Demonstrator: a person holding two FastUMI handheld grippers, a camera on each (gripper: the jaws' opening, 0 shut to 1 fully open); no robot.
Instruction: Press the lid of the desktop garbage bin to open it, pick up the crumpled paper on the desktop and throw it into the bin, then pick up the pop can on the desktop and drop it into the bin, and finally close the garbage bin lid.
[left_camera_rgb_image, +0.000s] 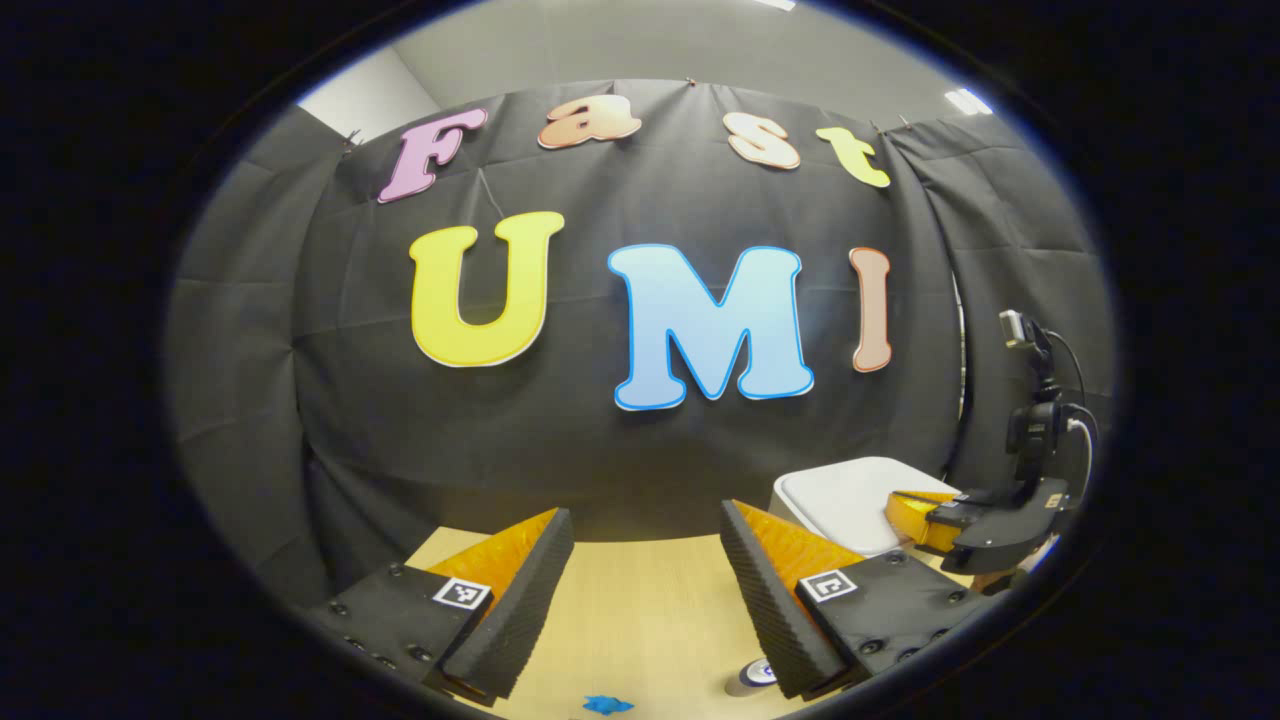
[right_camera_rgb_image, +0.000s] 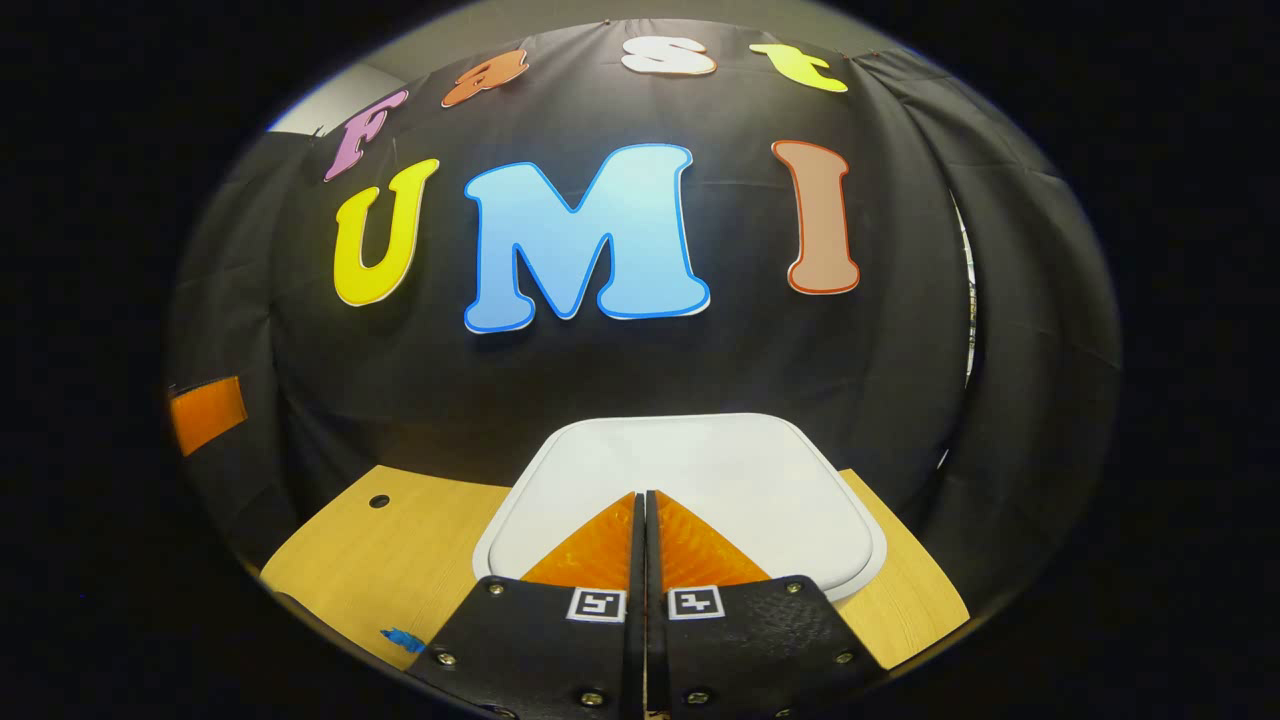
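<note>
Black cloth is draping the booth wall (right_camera_rgb_image: 640, 370) behind a pale wooden surface (right_camera_rgb_image: 400, 560), which is carrying the task's things. Standing at the back of that surface, close to the cloth, is the white bin (right_camera_rgb_image: 700, 480), its flat lid lying shut and level in the right gripper view. Pointing at the middle of that lid's near edge is the right gripper (right_camera_rgb_image: 642, 500), its two fingers pressed together with only a thin slit between them and nothing caught there; whether the tips are touching the lid cannot be told. In the left gripper view the same bin (left_camera_rgb_image: 850, 500) is sitting at the right, and the right gripper (left_camera_rgb_image: 935, 520) is reaching over it from the far right side. Hovering above bare wood to the bin's left, the left gripper (left_camera_rgb_image: 648, 530) is holding its fingers wide apart and empty. Peeking out beside the left gripper's right finger, at the bottom of that view, is the top of the can (left_camera_rgb_image: 757, 675). Marking the wood nearby is a small blue scrap (left_camera_rgb_image: 607, 705), and a small dark hole (right_camera_rgb_image: 378, 501) is showing near the surface's far left corner in the right gripper view.
</note>
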